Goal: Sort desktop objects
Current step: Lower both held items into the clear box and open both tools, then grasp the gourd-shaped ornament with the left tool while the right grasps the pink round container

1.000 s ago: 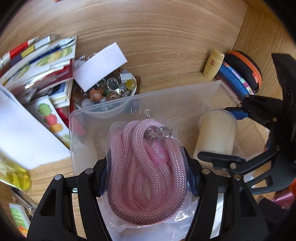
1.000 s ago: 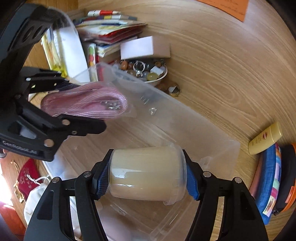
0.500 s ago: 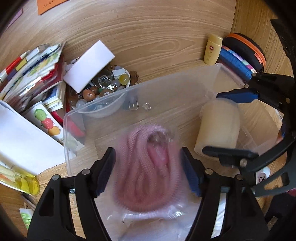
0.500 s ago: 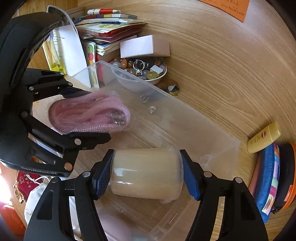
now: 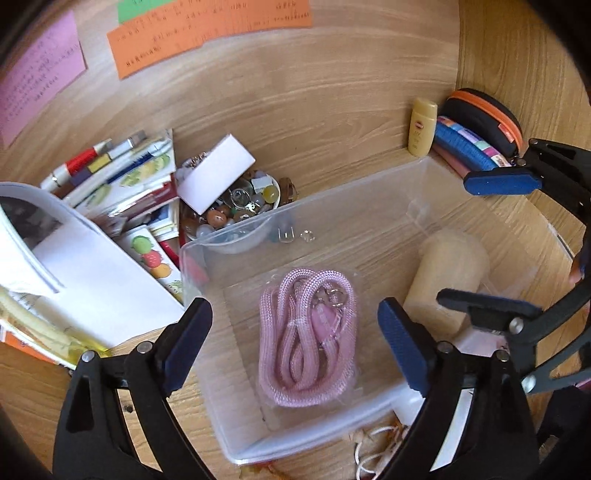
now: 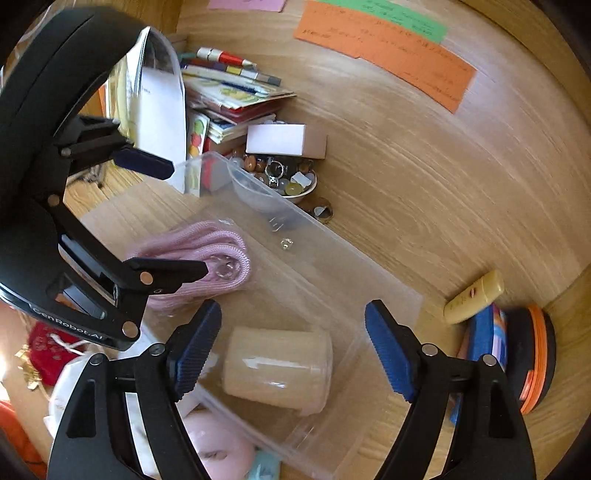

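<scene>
Both hand-held grippers, left (image 5: 295, 336) and right (image 6: 293, 345), hang over the clear bin (image 5: 369, 184) with jaws opening and gripping nothing. Inside lie the bagged pink rope (image 5: 306, 339) and cream jar (image 6: 277, 369), apart. Around it, the wooden surface (image 5: 314, 92) carries booklets (image 5: 122, 184), a trinket bowl (image 5: 236, 210) and coloured notes (image 5: 207, 29).

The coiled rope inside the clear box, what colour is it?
The rope is pink, seen best in the left wrist view.

Orange paper notes (image 5: 207, 35) and a pink one (image 5: 37, 74) lie on the wooden desk (image 5: 314, 110).
</scene>
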A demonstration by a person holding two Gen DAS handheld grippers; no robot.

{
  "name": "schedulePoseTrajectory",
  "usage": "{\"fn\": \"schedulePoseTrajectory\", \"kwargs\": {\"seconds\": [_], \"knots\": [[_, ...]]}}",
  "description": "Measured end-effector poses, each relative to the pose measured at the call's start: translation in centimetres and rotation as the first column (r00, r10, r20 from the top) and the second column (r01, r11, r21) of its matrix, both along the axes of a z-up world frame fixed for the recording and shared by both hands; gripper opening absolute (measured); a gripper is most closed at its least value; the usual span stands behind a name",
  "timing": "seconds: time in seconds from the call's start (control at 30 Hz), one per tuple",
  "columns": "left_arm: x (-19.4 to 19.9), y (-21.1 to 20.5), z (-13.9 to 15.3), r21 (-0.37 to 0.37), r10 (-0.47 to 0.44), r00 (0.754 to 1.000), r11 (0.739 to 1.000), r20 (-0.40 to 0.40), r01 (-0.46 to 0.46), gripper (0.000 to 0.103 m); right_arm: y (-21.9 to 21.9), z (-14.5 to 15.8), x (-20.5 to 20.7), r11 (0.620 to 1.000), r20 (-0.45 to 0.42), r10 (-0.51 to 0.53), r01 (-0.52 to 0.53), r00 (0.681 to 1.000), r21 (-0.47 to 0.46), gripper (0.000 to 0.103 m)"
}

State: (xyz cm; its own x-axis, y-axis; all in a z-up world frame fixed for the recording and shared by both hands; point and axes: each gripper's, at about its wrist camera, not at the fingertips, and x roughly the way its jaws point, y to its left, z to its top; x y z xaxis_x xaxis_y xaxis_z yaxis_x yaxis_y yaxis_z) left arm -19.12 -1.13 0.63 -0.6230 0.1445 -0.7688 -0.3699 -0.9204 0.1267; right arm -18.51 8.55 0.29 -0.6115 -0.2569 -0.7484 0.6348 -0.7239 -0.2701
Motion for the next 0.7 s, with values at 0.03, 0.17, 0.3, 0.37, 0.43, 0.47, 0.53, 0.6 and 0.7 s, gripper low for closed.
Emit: {"fn": "schedulePoseTrajectory", "kwargs": {"seconds": [0.03, 0.17, 0.3, 0.37, 0.43, 0.47, 0.53, 0.6, 0.7], "knots": [[0.4, 0.0, 0.3, -0.003, 0.003, 1.000, 1.000, -0.012, -0.003, 0.092, 0.3, 0.3, 0.2, 1.000, 0.010, -0.005, 0.005, 1.000, -0.018, 0.078], [1.4, -0.1, 1.0, -0.010, 0.007, 0.999, 1.000, -0.053, -0.007, 0.094, 1.3, 1.6, 1.0, 0.997, -0.001, -0.033, 0.032, 0.999, -0.073, 0.079], [2.7, -0.4, 1.9, -0.008, 0.011, 0.996, 1.000, -0.089, -0.012, 0.094, 2.5, 2.8, 2.2, 0.993, -0.036, -0.058, 0.054, 0.998, -0.109, 0.086], [3.1, -0.5, 2.2, -0.003, 0.014, 0.995, 1.000, -0.101, -0.014, 0.095, 3.1, 3.2, 2.7, 0.991, -0.048, -0.063, 0.057, 0.997, -0.123, 0.087], [3.5, -0.6, 2.4, -0.001, 0.021, 0.993, 1.000, -0.113, -0.021, 0.095, 3.5, 3.6, 3.2, 0.989, -0.059, -0.068, 0.059, 0.996, -0.132, 0.087], [3.8, -0.7, 2.6, -0.002, 0.025, 0.992, 1.000, -0.120, -0.025, 0.095, 3.7, 3.7, 3.6, 0.989, -0.064, -0.070, 0.060, 0.995, -0.138, 0.087], [4.4, -0.6, 2.8, -0.001, 0.032, 0.991, 0.999, -0.132, -0.032, 0.095, 4.1, 4.0, 4.3, 0.987, -0.070, -0.070, 0.059, 0.995, -0.151, 0.087], [5.0, -0.7, 3.0, 0.002, 0.036, 0.989, 0.999, -0.144, -0.037, 0.095, 4.5, 4.2, 5.1, 0.985, -0.077, -0.071, 0.057, 0.994, -0.162, 0.087], [6.2, -0.8, 3.4, 0.002, 0.042, 0.985, 0.999, -0.169, -0.042, 0.096, 5.0, 4.4, 6.0, 0.983, -0.087, -0.077, 0.061, 0.993, -0.174, 0.088]]}}
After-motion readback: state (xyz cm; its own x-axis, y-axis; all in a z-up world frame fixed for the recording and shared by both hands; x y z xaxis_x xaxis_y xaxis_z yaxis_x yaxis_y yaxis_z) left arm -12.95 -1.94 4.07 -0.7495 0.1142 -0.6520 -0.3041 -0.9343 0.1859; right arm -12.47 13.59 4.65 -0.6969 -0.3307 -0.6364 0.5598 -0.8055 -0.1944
